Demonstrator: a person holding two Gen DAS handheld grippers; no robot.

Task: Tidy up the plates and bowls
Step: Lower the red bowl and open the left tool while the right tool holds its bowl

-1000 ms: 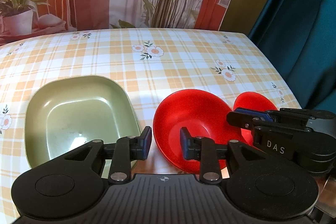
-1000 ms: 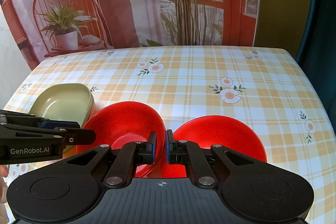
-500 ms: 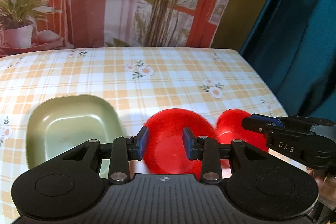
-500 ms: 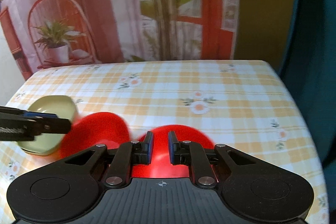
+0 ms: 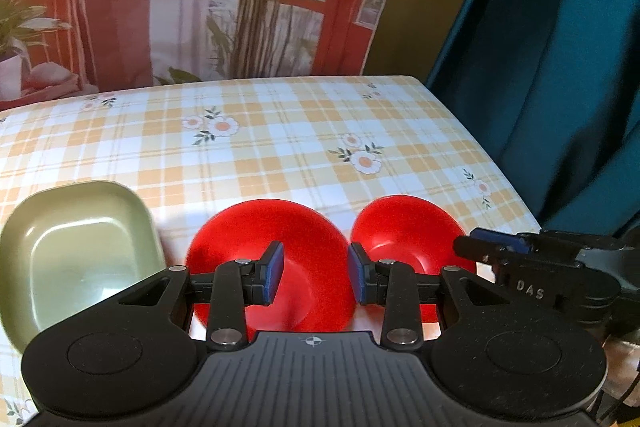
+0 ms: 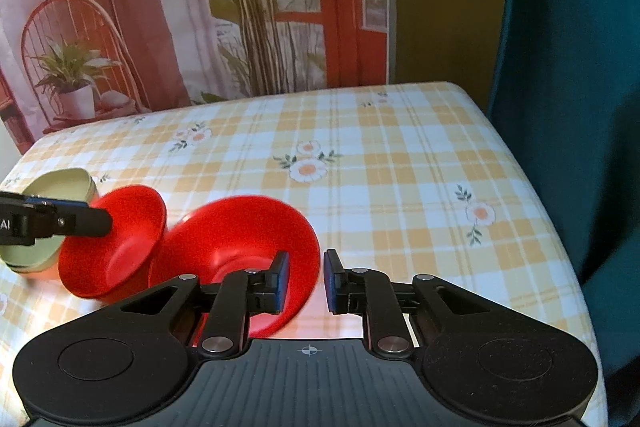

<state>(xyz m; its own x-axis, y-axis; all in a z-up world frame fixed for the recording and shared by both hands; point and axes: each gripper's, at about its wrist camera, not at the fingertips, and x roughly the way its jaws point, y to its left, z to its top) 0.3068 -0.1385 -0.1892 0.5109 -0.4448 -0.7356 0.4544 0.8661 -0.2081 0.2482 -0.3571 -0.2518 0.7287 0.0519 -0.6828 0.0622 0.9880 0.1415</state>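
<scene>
Two red bowls stand side by side on the checked tablecloth near its front edge. In the left wrist view the left red bowl (image 5: 280,239) lies just beyond my open left gripper (image 5: 316,277), and the right red bowl (image 5: 404,231) is beside it. A green square plate (image 5: 76,243) sits at the left. In the right wrist view my right gripper (image 6: 306,277) is open and empty, at the right red bowl's (image 6: 240,231) right rim. The left red bowl (image 6: 124,239) and green plate (image 6: 60,183) lie further left.
The flowered tablecloth (image 5: 280,139) stretches back to a printed backdrop with plants. A dark teal curtain (image 5: 560,67) hangs along the table's right edge. The right gripper's body (image 5: 552,267) shows at the right of the left wrist view.
Both grippers have pulled back and risen from the bowls. The right gripper has opened from nearly shut and shifted right. The left gripper has opened a little wider.
</scene>
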